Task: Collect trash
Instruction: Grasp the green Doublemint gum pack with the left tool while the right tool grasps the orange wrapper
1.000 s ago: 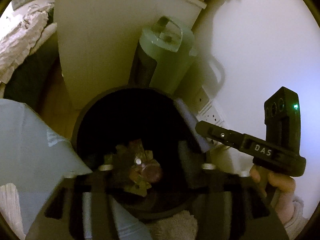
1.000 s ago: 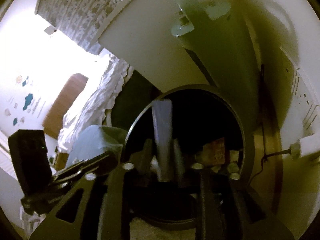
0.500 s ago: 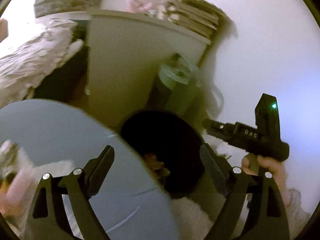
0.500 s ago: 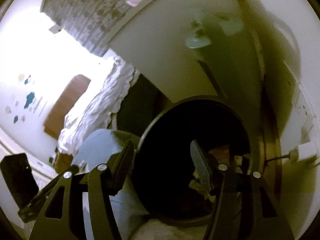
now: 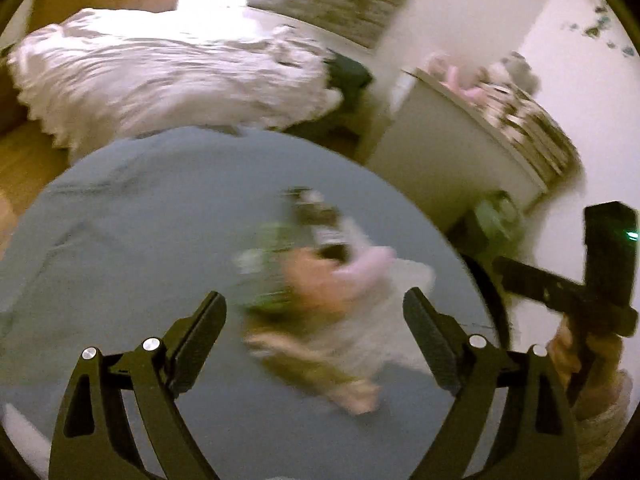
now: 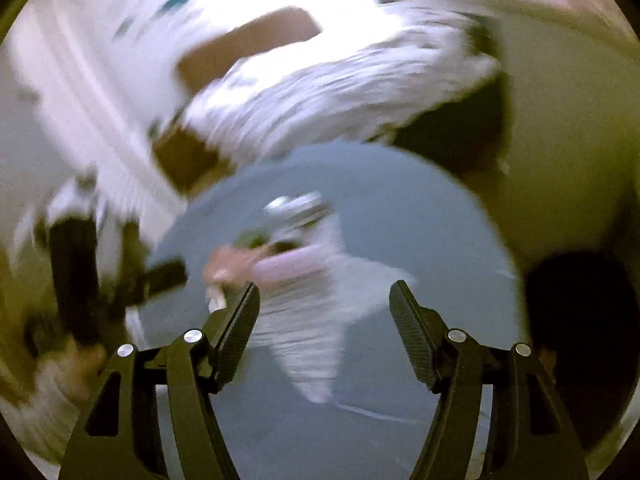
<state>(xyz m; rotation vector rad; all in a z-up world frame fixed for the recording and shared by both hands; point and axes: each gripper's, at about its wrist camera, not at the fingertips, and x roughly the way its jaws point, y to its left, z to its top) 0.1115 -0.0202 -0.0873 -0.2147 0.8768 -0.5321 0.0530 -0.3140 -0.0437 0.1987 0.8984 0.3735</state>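
Left wrist view: your left gripper [image 5: 314, 322] is opening, nothing between its jaws. Your right gripper [image 6: 324, 310] is opening too, also empty. The trash pile [image 5: 320, 280] lies on the round grey table [image 5: 140, 220], at 12 o'clock. Slow down, pick one piece.

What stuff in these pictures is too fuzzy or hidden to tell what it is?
- Heap of pink, white and green trash on the round blue-grey table: both wrist views, smeared by motion blur; single pieces unreadable.
- Black round bin: right wrist view, dark inside; left wrist view, hidden behind the table.
- Things on the white cabinet: left wrist view, blurred.
- Left tool: right wrist view, smeared.
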